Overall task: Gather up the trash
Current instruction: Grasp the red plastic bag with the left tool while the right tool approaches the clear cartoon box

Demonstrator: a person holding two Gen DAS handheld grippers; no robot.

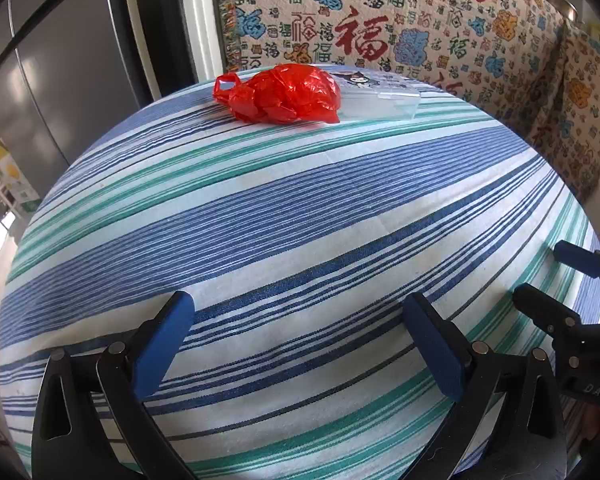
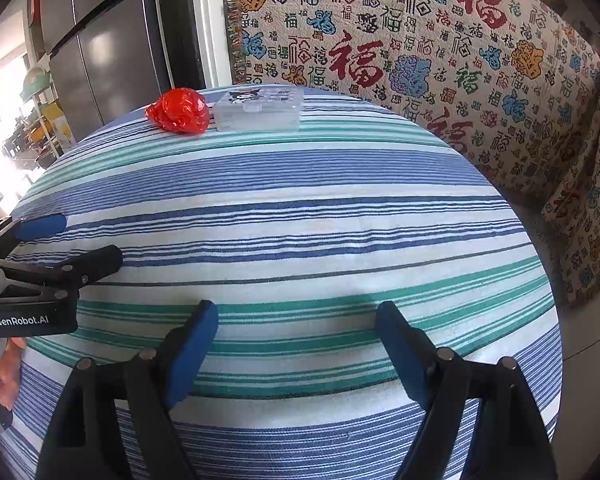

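Observation:
A crumpled red plastic bag (image 1: 278, 94) (image 2: 180, 110) lies at the far edge of the round table with the striped cloth (image 1: 300, 200) (image 2: 300, 220). Just to the bag's right is a clear plastic box (image 1: 376, 98) (image 2: 258, 110) with a cartoon sticker. My left gripper (image 1: 300, 320) (image 2: 80, 242) is open over the near part of the cloth, with nothing between its blue pads. My right gripper (image 2: 298, 316) (image 1: 540, 272) is beside it on the right, also open with nothing in it. Both are far from the bag.
A sofa under a cover printed with red and blue characters (image 1: 380, 20) (image 2: 420, 40) runs behind and to the right of the table. A dark grey refrigerator (image 1: 60, 80) (image 2: 100, 40) stands at the left. A hand (image 2: 8, 372) grips the left tool's handle.

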